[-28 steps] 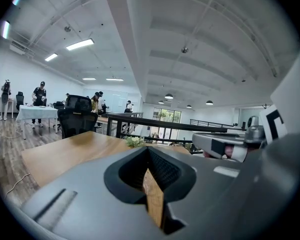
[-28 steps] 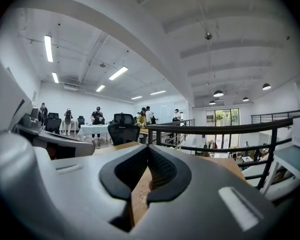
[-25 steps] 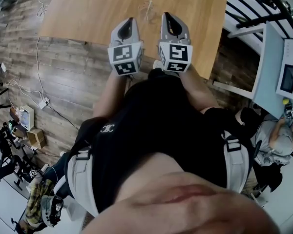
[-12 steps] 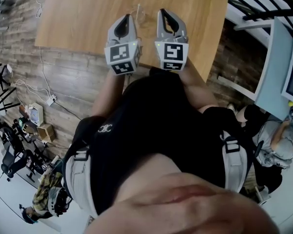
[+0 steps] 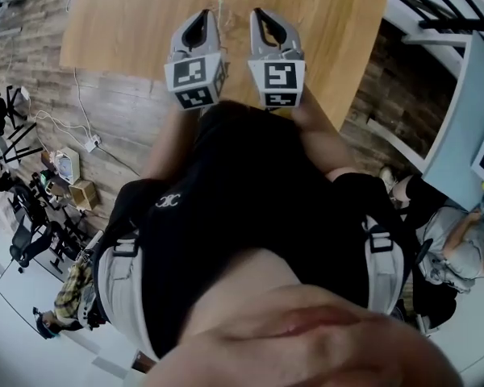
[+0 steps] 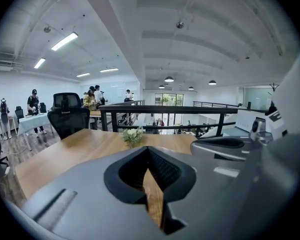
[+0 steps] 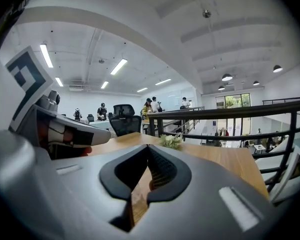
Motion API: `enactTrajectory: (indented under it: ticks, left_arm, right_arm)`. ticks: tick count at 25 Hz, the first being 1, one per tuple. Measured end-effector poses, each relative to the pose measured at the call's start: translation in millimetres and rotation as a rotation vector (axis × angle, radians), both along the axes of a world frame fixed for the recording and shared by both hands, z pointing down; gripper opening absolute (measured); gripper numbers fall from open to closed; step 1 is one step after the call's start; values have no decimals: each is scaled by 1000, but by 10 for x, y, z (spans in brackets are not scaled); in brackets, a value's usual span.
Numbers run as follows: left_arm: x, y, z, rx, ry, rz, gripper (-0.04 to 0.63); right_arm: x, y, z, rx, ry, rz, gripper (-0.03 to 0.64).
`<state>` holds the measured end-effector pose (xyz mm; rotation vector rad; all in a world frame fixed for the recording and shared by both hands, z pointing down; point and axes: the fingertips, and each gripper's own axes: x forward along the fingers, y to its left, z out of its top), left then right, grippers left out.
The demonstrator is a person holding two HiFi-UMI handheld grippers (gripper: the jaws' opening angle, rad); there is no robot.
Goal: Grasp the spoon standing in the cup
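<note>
No cup or spoon shows in any view. My left gripper [image 5: 202, 14] and right gripper [image 5: 259, 13] are held side by side over the near part of the wooden table [image 5: 129, 18], both pointing across it. Each has its jaws shut with nothing between them. In the left gripper view the left gripper's [image 6: 148, 149] tips meet over bare wood, and the right gripper [image 6: 225, 146] lies alongside. The right gripper view shows the same closed tips on the right gripper [image 7: 147, 147]. A small bunch of white flowers [image 6: 132, 134] [image 7: 171, 141] stands ahead on the table.
A black railing [image 6: 165, 110] runs behind the table's far edge. A black office chair [image 6: 67, 115] stands at the far left, with people around tables beyond. Cables and boxes [image 5: 68, 176] lie on the plank floor left of me; a seated person [image 5: 460, 240] is at right.
Both grippers have moved forward together, further over the table and toward the top of the head view. Their jaws look the same as before.
</note>
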<state>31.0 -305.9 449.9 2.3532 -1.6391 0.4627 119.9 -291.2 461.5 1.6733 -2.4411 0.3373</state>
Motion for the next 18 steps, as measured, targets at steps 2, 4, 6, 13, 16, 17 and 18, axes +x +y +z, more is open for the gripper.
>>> enactTrajectory:
  ticks: [2, 4, 6, 13, 16, 17, 18]
  left_arm:
    - [-109, 9, 93, -24, -9, -5, 12]
    - [-227, 15, 174, -40, -10, -12, 12]
    - [-341, 5, 217, -47, 0, -12, 12]
    - [-731, 24, 448, -78, 63, 63, 12]
    - [-875, -30, 566, -106, 99, 74, 12]
    - [-880, -30, 591, -114, 105, 81, 12]
    - [-871, -26, 605, -116, 107, 91, 12]
  right_arm:
    - [-128, -9, 55, -19, -3, -24, 1]
    - [-265, -21, 115, -30, 7, -47, 0]
    - [-399, -50, 176, -48, 16, -60, 2]
    - [-772, -202, 468, -153, 62, -7, 2]
    - [-910, -284, 536, -166, 136, -4, 2]
    - [-915, -296, 572, -177, 149, 0, 2]
    - [-909, -308, 617, -192, 151, 7, 4]
